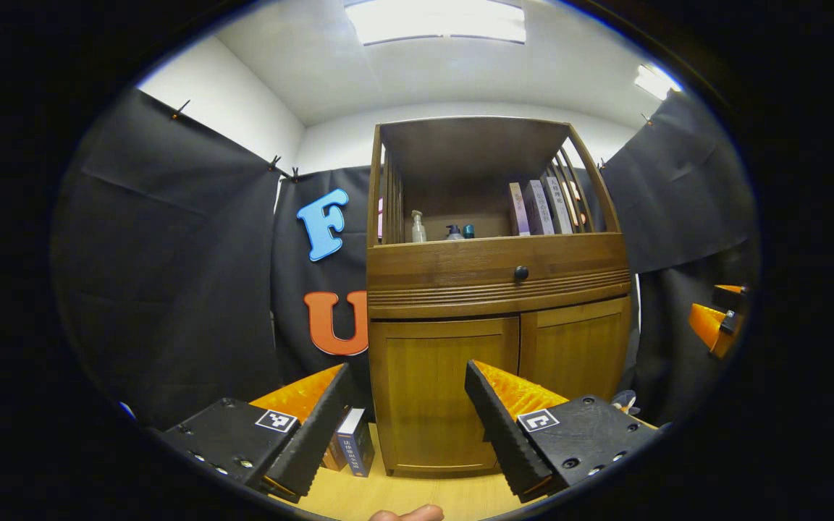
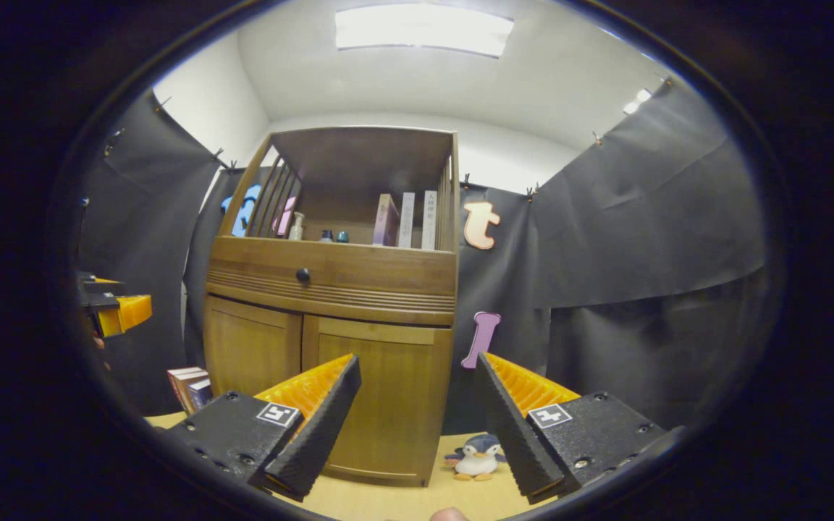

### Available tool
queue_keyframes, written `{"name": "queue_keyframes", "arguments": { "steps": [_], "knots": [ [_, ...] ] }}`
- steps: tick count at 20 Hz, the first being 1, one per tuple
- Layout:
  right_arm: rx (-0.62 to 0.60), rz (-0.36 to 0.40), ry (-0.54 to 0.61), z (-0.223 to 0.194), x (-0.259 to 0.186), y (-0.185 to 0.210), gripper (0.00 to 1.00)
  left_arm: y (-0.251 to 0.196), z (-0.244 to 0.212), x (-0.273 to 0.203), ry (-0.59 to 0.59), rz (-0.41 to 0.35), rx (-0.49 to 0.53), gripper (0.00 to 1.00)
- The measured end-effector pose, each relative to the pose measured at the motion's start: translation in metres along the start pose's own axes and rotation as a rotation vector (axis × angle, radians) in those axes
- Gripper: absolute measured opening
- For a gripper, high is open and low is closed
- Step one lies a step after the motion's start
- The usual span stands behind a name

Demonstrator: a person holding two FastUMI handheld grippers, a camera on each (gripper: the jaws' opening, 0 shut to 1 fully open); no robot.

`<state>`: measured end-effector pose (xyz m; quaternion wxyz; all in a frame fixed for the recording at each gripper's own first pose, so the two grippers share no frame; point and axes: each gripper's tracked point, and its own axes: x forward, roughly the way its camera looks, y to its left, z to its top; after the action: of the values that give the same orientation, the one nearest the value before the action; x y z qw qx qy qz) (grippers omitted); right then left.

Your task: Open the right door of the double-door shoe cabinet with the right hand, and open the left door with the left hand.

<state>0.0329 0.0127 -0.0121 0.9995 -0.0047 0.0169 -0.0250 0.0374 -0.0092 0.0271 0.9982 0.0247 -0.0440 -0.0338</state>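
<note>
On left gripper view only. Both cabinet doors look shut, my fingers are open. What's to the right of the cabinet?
Observer: A toy penguin sits on the floor by the cabinet's right side.
Operator: Right gripper state?
Observer: The right gripper is open and holds nothing; it hangs in front of the right door, short of it.
Operator: What's behind the penguin?
Observer: The black cloth wall, which runs on past the cabinet's right side.
</note>
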Motion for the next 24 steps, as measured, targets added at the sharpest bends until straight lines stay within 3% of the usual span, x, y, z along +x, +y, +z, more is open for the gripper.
{"name": "queue_keyframes", "arguments": {
  "steps": [5, 6, 7, 8, 10, 13, 14, 17, 18, 21, 23, 24],
  "knots": [
    [-0.010, 0.000, 0.022, -0.015, 0.011, 0.014, 1.00, 0.009, -0.009, 0.008, 0.015, 0.013, -0.015, 0.95],
    [-0.013, 0.005, 0.031, -0.019, 0.014, 0.018, 1.00, 0.010, -0.011, 0.010, 0.020, 0.016, -0.020, 1.00],
    [-0.010, 0.014, 0.039, -0.023, 0.019, 0.025, 1.00, 0.013, -0.012, 0.012, 0.021, 0.019, -0.020, 0.96],
    [-0.003, 0.024, 0.046, -0.027, 0.023, 0.030, 1.00, 0.016, -0.013, 0.013, 0.020, 0.021, -0.013, 1.00],
    [0.017, 0.038, 0.057, -0.038, 0.032, 0.041, 1.00, 0.024, -0.015, 0.015, 0.012, 0.038, 0.013, 0.96],
    [0.043, 0.067, 0.116, -0.066, 0.046, 0.063, 1.00, 0.028, -0.022, 0.020, 0.006, 0.053, 0.017, 1.00],
    [0.056, 0.082, 0.140, -0.075, 0.049, 0.070, 1.00, 0.029, -0.025, 0.021, 0.008, 0.051, 0.008, 0.96],
    [0.101, 0.115, 0.210, -0.106, 0.069, 0.092, 1.00, 0.035, -0.036, 0.025, 0.027, 0.049, -0.004, 1.00],
    [0.104, 0.119, 0.242, -0.120, 0.076, 0.096, 1.00, 0.038, -0.040, 0.027, 0.035, 0.051, -0.001, 0.96],
    [0.132, 0.135, 0.312, -0.151, 0.089, 0.111, 0.97, 0.043, -0.050, 0.031, 0.049, 0.057, 0.015, 1.00],
    [0.137, 0.162, 0.346, -0.168, 0.099, 0.126, 0.94, 0.052, -0.052, 0.038, 0.048, 0.065, 0.013, 0.96],
    [0.131, 0.173, 0.372, -0.176, 0.102, 0.131, 0.93, 0.056, -0.053, 0.043, 0.053, 0.067, 0.006, 1.00]
  ]
}}
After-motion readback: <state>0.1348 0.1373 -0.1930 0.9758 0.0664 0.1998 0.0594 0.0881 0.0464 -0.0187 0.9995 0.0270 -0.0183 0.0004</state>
